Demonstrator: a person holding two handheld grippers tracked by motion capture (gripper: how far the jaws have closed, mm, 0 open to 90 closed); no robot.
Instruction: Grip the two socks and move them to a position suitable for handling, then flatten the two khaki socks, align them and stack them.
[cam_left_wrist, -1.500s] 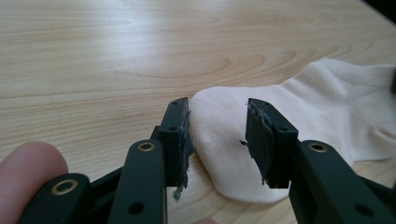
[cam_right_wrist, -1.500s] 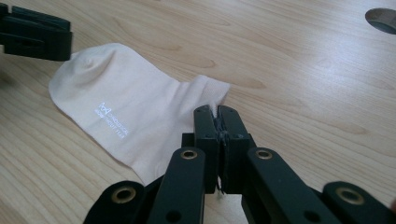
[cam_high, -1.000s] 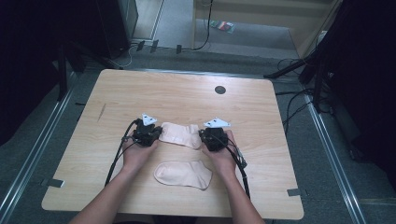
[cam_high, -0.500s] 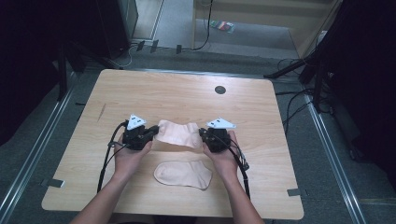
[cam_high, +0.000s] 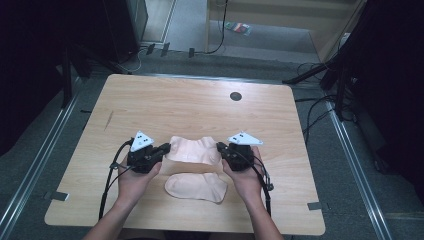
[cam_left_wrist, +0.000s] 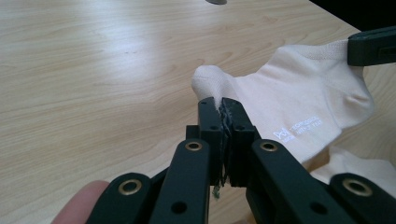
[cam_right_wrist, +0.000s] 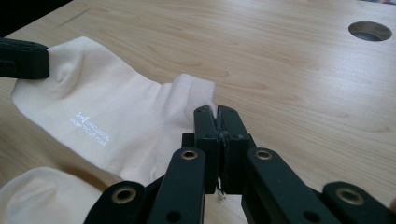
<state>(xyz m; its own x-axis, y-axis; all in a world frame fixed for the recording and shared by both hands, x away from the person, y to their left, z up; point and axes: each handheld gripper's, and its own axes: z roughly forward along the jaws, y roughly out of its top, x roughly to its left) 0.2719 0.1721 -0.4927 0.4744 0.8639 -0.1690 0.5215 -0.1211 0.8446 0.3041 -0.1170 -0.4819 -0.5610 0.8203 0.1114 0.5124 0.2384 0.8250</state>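
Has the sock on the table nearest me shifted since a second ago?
No. The near sock lies at the same spot relative to the table's front edge, while both grippers hold the other sock above it.

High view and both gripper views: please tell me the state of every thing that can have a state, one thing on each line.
Upper sock: pinched at both ends, stretched between the two tongs, printed side up.
Lower sock: lying flat on the table, not gripped.
Left tongs: shut on the upper sock.
Right tongs: shut on the upper sock.
Table: light wood, with a round hole near the far edge.
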